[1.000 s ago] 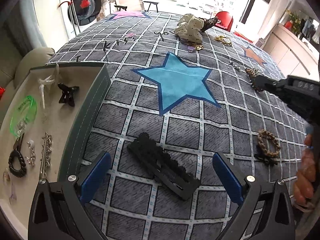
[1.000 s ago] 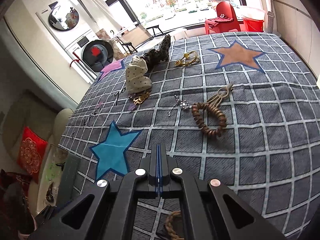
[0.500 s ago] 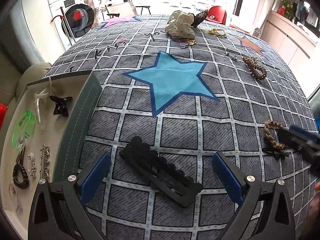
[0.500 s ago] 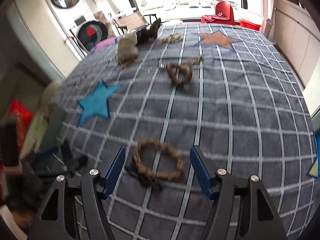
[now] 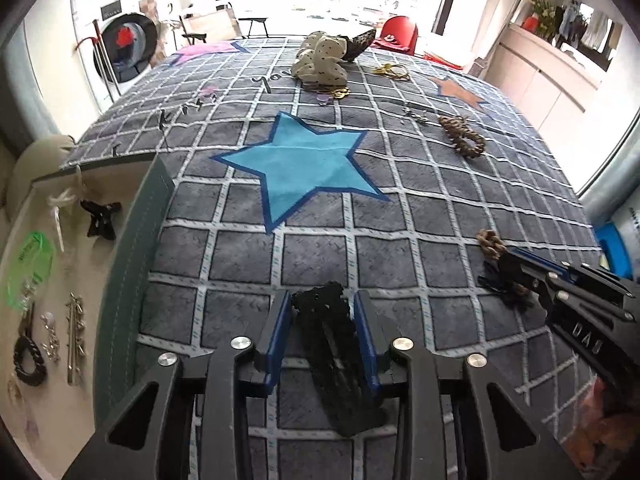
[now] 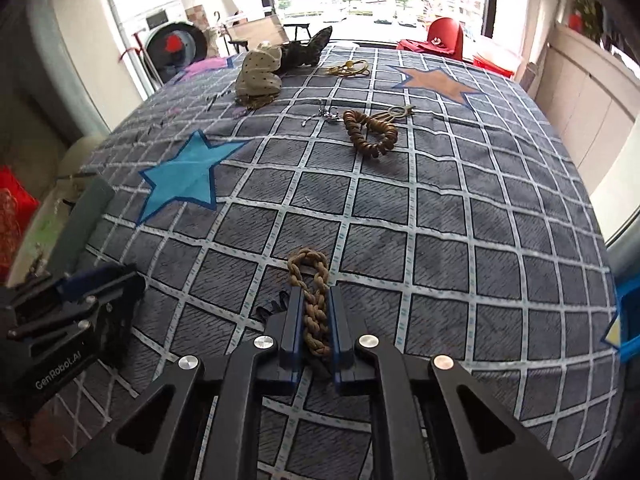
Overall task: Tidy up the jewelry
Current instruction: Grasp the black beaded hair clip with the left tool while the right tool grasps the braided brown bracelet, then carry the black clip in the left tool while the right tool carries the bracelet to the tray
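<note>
Both my grippers point steeply down at the cloth (image 5: 400,208). My left gripper (image 5: 323,334) has just been closing and now its blue pads (image 5: 280,336) press on either side of the black clip (image 5: 332,356), which lies lengthwise between them, its scalloped tip sticking out just past the fingertips. My right gripper (image 6: 316,320) has also just been closing and is clamped on the braid (image 6: 312,296); the loop of it bulges out ahead of the pads and a black frayed bit shows just to their left. The left view alone shows the tray (image 5: 132,280) just left of my gripper, with a green tag (image 5: 32,264), a black claw clip (image 5: 100,218), a black ring (image 5: 28,354) and metal pins (image 5: 74,336) lying in it, and my right gripper (image 5: 516,264) to the right on the braid. The right view shows my left gripper (image 6: 102,288) to its left and barely the tray's edge. Well ahead of both lie a bead bracelet (image 6: 370,132), a dotted scrunchie (image 6: 258,68) and a gold chain (image 6: 348,68).
</note>
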